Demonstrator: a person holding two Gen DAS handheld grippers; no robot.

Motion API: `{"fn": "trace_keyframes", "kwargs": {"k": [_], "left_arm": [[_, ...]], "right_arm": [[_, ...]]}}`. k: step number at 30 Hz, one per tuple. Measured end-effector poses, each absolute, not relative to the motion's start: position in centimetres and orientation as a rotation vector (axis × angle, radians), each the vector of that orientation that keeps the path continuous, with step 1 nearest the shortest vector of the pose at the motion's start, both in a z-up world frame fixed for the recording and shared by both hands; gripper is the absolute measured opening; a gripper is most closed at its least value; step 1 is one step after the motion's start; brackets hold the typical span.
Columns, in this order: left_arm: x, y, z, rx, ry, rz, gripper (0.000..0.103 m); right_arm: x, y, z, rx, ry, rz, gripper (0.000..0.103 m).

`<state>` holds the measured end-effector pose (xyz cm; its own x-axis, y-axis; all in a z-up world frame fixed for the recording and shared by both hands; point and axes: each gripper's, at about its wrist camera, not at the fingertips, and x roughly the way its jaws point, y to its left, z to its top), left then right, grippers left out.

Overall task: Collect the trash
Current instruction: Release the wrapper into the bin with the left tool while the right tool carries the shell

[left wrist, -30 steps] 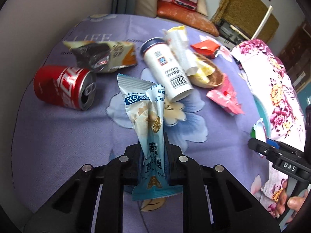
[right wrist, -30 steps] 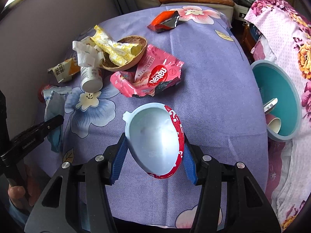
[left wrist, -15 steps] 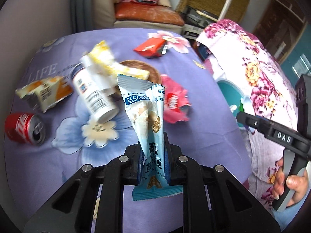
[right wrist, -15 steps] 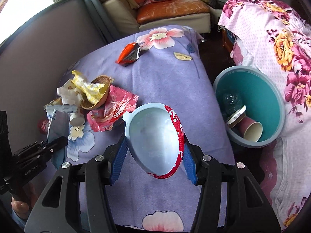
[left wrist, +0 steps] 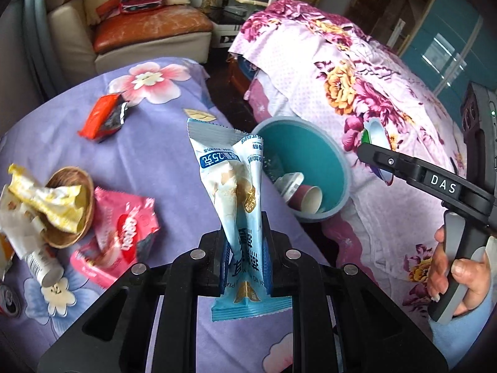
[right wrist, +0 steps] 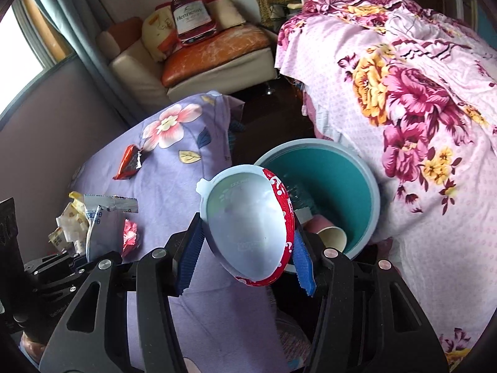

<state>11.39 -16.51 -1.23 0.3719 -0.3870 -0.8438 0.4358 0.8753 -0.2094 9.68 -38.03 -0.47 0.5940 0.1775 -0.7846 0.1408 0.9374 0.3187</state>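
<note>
Between the left gripper's [left wrist: 245, 261] black fingers [left wrist: 214, 258], a pale blue snack wrapper [left wrist: 236, 192] is pinched at its lower third. Long axis near upright, leaning slightly left; crimped silver end points up and away, blue bottom seam hangs below the grip. Beyond it, the teal bin [left wrist: 338, 161] sits off the table edge, beside a floral-covered bed [left wrist: 357, 71]; a paper cup [left wrist: 307, 197] lies inside.

Right gripper [right wrist: 247, 248]: blue ribbed pads [right wrist: 191, 250] press both sides of a squashed light-blue cup with red printed wall [right wrist: 248, 220]. Mouth faces the camera, rim tab up-left, long axis tilted from upper left to lower right. It is held in front of the bin's near rim, above the gap by the table.

On the purple floral tablecloth [left wrist: 155, 143]: pink wrapper [left wrist: 124, 236], yellow wrapper [left wrist: 49, 199] in a brown bowl [left wrist: 84, 186], orange-red wrapper [left wrist: 102, 118], white bottle [left wrist: 43, 267] lying on its side.
</note>
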Motion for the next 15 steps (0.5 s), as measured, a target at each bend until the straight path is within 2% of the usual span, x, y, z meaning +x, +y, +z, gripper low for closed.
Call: {"fn": "trace_keyframes", "kwargs": {"k": [15], "left_arm": [[18.2, -27.3, -3.6, 0.110, 1.142, -0.597, 0.018]], "right_arm": [[12.3, -44.6, -3.0, 0.441, 0.976, -0.031, 0.051]]}}
